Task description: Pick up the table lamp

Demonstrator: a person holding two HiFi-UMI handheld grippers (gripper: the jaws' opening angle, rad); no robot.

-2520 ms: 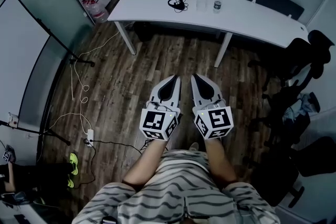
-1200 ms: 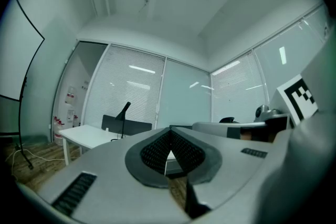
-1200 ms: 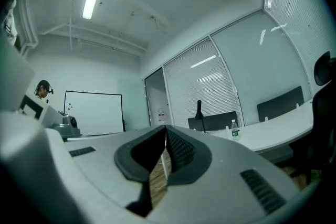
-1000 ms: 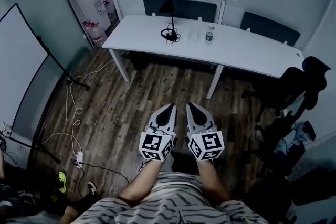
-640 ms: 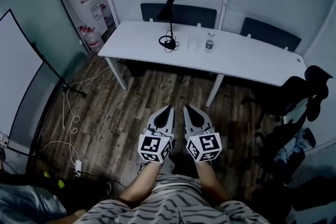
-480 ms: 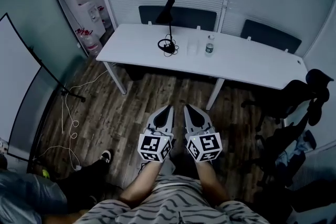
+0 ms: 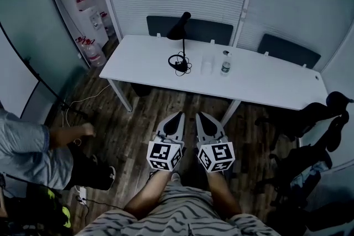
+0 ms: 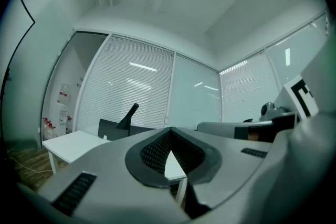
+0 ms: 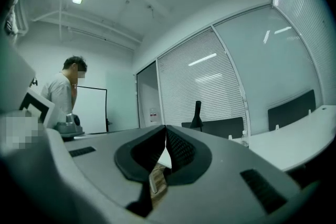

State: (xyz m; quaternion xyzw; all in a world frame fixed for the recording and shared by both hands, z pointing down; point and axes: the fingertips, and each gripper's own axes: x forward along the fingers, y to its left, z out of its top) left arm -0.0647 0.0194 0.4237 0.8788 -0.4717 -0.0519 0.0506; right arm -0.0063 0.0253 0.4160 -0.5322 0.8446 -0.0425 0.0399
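The black table lamp (image 7: 181, 46) stands on the white table (image 7: 265, 83), its round base ringed by a coiled cord and its shade tilted up toward the wall. It also shows far off as a dark lamp (image 8: 128, 115) in the left gripper view and as a lamp (image 9: 197, 113) in the right gripper view. My left gripper (image 7: 179, 115) and right gripper (image 7: 199, 115) are held side by side over the wooden floor, well short of the table. Both point level at it. Each has its jaws shut with nothing between them, as seen at the left gripper (image 8: 169, 129) and the right gripper (image 9: 165, 127).
A clear glass (image 7: 207, 67) and a small bottle (image 7: 225, 63) stand right of the lamp. Dark chairs (image 7: 287, 48) sit behind the table, and black office chairs (image 7: 323, 119) crowd the right. A person (image 7: 33, 149) crouches at left near floor cables. Water jugs (image 7: 83, 0) stand in the far left corner.
The table and lamp have come nearer in the head view. A person has come into view low at the left. Both grippers stay shut, side by side.
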